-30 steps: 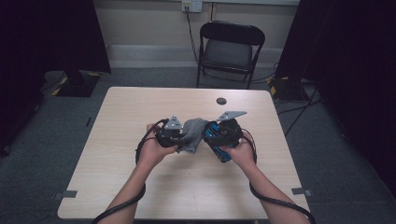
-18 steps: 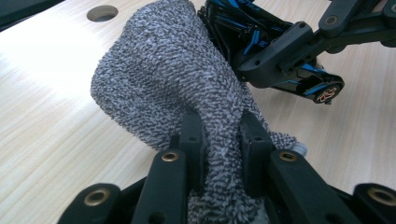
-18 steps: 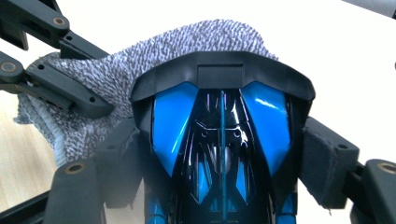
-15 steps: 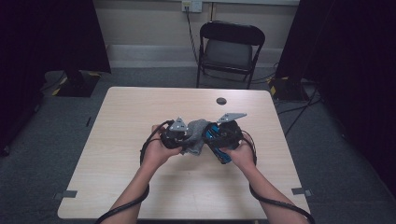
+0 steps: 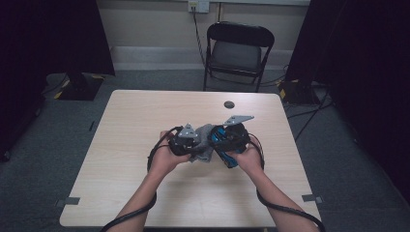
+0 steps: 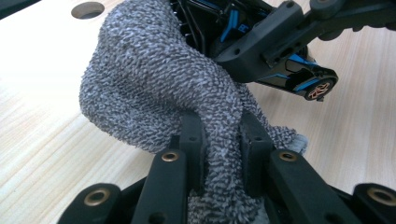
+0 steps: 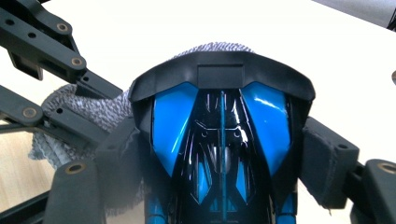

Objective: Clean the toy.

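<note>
Left gripper pinches grey cloth, pressed on toy car (blue-black) clamped in right gripper; car's length runs near-far, slightly rightward.

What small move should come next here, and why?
Probably rub the grey cloth across the toy car. The left gripper is shut on the cloth, the right gripper clamps the blue and black car's sides, and the cloth already lies against the car's body.

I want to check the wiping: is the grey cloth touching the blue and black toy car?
Touching. In the left gripper view the grey cloth, pinched in the left gripper, drapes against the toy car with no gap between them.
</note>
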`<state>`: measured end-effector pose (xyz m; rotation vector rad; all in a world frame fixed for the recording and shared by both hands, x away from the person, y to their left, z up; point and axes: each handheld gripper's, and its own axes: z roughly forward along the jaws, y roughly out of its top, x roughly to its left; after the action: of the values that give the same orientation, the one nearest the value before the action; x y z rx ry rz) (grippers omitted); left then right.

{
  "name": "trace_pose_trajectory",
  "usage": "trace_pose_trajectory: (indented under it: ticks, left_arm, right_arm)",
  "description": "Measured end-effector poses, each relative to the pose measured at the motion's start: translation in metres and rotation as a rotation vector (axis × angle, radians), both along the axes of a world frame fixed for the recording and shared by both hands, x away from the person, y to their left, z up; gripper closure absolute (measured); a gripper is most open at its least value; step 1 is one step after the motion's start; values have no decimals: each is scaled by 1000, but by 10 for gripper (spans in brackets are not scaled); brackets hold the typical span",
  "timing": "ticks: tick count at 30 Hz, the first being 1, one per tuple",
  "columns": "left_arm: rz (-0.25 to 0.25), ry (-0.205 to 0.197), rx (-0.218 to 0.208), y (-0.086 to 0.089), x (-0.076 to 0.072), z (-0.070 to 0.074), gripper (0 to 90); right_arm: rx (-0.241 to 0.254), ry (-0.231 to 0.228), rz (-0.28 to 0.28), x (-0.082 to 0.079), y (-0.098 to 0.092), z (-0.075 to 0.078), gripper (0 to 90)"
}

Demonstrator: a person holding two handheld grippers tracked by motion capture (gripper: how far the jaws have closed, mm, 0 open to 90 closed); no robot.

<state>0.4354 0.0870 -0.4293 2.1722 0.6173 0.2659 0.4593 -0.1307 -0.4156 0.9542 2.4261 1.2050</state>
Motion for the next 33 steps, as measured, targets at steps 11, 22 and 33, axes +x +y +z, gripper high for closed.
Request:
trace_pose_trajectory:
  ticks: [11,22,33]
  left_arm:
    - [-14,20,8,-4,-3,-5,750]
    - [-21,29,4,-10,-6,-7,751]
    - [-64,38,11,-21,-10,-10,751]
  right_arm:
    - [3,-7,2,1,4,2,254]
    - [5,-12,-15,2,5,3,254]
    - [10,-4,-21,5,4,6,254]
